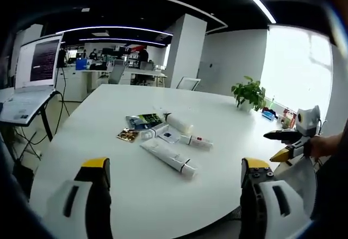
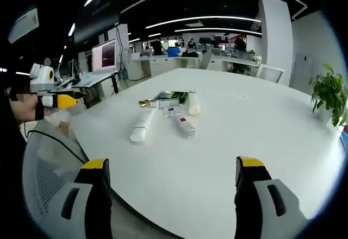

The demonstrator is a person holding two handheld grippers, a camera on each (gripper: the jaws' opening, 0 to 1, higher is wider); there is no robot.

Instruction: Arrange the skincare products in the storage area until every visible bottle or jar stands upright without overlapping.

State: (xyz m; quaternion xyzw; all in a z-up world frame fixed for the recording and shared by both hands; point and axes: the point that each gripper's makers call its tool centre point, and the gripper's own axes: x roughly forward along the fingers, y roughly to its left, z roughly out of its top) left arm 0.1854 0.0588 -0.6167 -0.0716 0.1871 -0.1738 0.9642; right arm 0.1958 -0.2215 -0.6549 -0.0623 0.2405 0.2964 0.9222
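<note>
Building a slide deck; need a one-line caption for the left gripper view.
Open left gripper faces skincare tubes lying flat on a white table, right gripper alongside.

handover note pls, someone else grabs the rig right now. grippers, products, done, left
Left gripper: jaws open, holding nothing, short of the products.
Right gripper: jaws open, holding nothing, also back from them.
Products: a loose cluster mid white table. Large white tube lies flat nearest the left gripper; small tube and white bottle lie on their sides; flat packets and a gold item behind.
Done: nothing stands upright.
Left: stand each bottle or tube up, spaced apart, all in view.
</note>
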